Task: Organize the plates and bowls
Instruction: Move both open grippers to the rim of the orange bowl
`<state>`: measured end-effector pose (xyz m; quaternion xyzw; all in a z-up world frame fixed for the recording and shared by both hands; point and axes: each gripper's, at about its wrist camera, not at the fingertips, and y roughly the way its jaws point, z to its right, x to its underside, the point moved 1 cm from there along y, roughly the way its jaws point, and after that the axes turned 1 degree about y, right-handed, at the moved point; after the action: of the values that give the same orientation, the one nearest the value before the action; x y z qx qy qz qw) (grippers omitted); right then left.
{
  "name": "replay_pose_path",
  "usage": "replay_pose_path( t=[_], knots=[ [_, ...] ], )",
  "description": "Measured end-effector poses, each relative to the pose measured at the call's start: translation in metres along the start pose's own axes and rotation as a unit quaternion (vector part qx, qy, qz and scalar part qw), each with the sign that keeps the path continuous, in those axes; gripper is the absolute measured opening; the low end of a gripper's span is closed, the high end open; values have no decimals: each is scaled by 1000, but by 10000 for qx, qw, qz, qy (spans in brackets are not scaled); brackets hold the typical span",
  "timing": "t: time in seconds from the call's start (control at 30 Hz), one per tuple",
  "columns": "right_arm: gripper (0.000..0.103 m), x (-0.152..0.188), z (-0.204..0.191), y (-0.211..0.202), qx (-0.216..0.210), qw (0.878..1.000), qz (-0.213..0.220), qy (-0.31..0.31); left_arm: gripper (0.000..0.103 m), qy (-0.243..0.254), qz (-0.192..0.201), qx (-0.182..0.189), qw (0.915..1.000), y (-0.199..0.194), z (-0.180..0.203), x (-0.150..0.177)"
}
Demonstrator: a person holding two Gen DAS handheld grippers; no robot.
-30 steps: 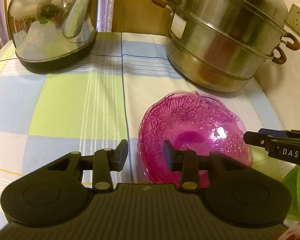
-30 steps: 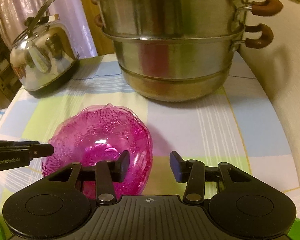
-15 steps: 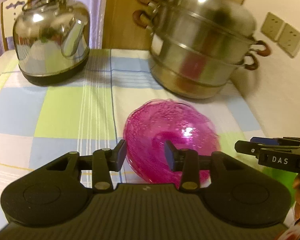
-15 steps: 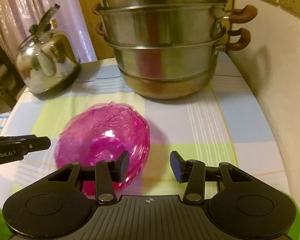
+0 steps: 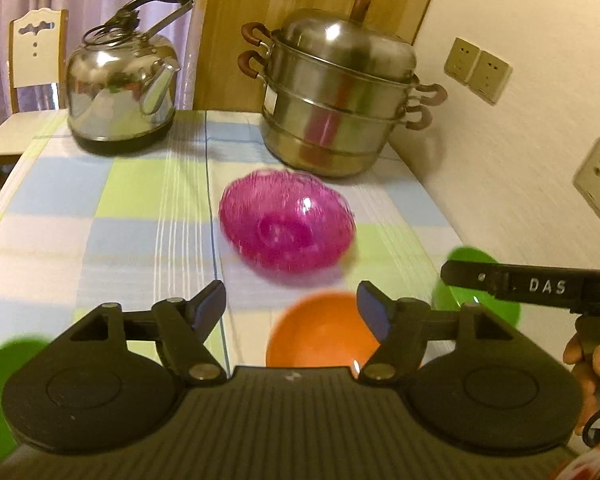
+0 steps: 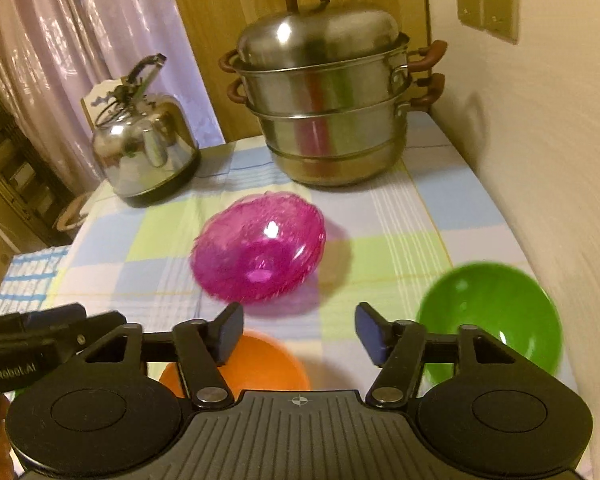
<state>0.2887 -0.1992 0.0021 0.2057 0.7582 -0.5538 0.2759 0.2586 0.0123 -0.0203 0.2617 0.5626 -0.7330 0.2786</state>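
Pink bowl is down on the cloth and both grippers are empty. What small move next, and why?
Probably bring the left gripper down onto the near rim of the orange bowl. Its jaws are opening with nothing between them, and that bowl lies just beyond its fingers. The pink bowl sits free in the middle of the checked tablecloth, and the green bowl lies closer to the right gripper, which is also opening empty.

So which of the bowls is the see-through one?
The pink bowl, in the middle of the table in front of the steamer pot. You can see through it, while the orange bowl and the green bowl are solid colour.
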Motion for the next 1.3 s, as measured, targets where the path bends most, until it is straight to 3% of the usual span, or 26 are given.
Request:
replay_pose_path(
  t=[0.27,0.5,0.63,0.87,1.3],
  knots=[
    [69,61,-16,-56,-91,9997,118,192,85,-55,66,-207,9997,-61,-1,58],
    [70,104,-24,-84,-91,9992,17,399,87,28,8,-513,9987,-90,3,93],
    [70,121,-32,-95,-32,9998,-29,210,89,147,56,-848,9963,-102,7,107],
    [70,150,-32,-108,-39,9996,-114,242,89,36,-58,-1056,9944,-111,4,134],
    [70,170,-36,-114,-49,9994,-230,254,89,-126,-113,-997,9949,-120,5,151]
  ],
)
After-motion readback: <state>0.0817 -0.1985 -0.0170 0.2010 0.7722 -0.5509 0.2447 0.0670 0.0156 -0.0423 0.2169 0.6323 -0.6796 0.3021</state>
